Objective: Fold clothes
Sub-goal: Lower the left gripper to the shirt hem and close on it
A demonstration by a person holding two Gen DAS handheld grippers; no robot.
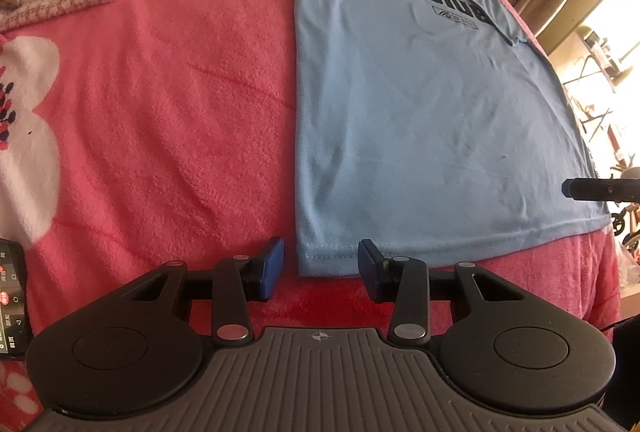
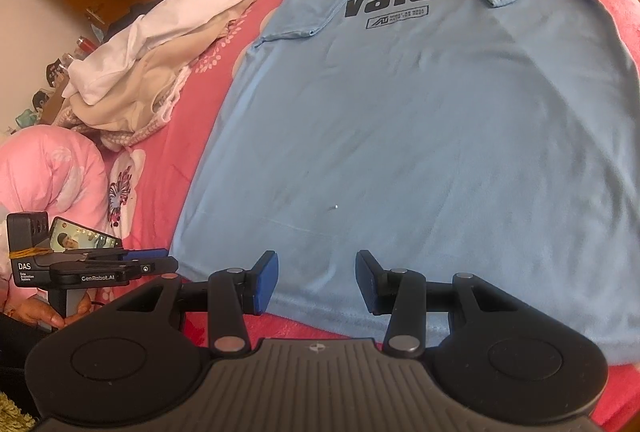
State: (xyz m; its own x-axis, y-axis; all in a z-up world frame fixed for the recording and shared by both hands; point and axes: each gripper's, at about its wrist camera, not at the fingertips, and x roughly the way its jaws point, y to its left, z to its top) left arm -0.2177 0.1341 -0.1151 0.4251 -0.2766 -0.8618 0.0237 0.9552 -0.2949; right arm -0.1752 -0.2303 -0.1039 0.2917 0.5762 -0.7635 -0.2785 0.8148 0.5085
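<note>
A light blue T-shirt (image 1: 420,120) printed "value" lies flat on the pink blanket (image 1: 168,104), face up, with both sleeves folded in over the chest. My left gripper (image 1: 321,268) hovers open at the shirt's near left hem corner, and that corner shows in the gap between the blue pads (image 1: 272,268). My right gripper (image 2: 316,282) stands open over the near hem of the T-shirt (image 2: 420,120), further right, its pads apart and pressing nothing. The right gripper (image 1: 576,188) pokes in at the right edge of the left wrist view. At the far left of the right wrist view sits the left gripper (image 2: 160,260).
A heap of white and beige clothes (image 2: 140,72) lies on the blanket left of the shirt. A pink quilt (image 2: 52,172) bulges near it. A phone (image 1: 12,292) rests at the blanket's left edge. A hand (image 2: 60,316) grips the left handle. The bed drops off at the right.
</note>
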